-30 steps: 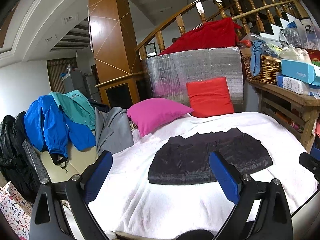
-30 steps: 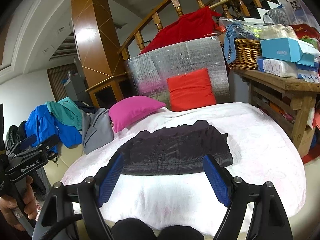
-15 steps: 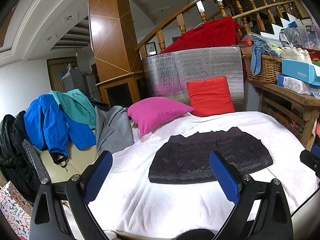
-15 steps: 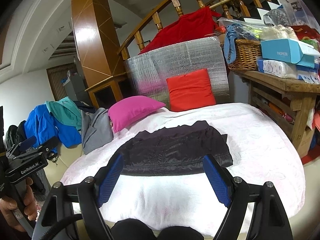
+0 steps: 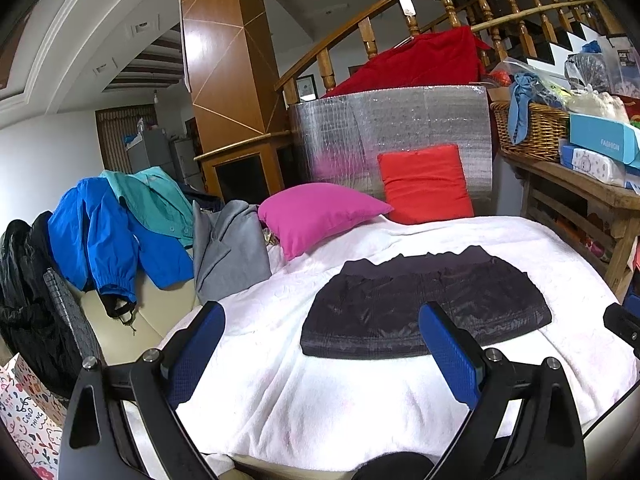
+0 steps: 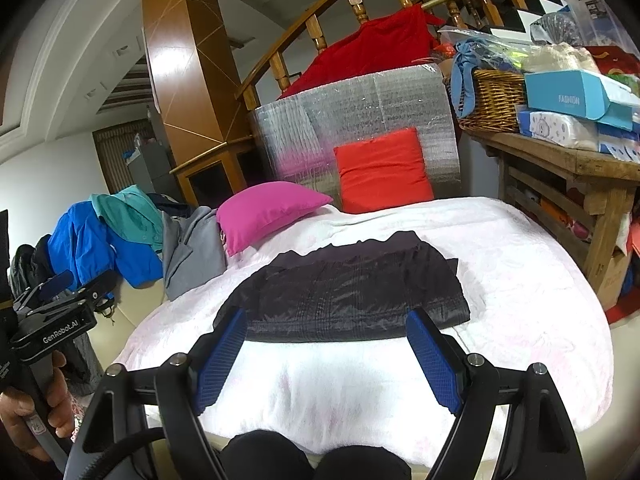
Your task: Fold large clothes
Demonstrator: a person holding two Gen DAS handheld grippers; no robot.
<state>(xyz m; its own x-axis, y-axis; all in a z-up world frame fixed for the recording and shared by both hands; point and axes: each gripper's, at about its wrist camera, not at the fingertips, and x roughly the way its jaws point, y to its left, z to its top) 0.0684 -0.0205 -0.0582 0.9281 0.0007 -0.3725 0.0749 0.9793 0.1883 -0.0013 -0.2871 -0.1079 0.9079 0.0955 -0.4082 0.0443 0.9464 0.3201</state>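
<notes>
No change is noted against the earlier frames. Left gripper is held with fingers spread, empty, the folded dark garment lying ahead-right on the white blanket. Right gripper is likewise spread and empty, the garment directly ahead.

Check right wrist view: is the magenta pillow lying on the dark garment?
No, the magenta pillow sits apart from the dark garment, with white blanket between them.

Home — pillows, staircase railing, draped jackets
</notes>
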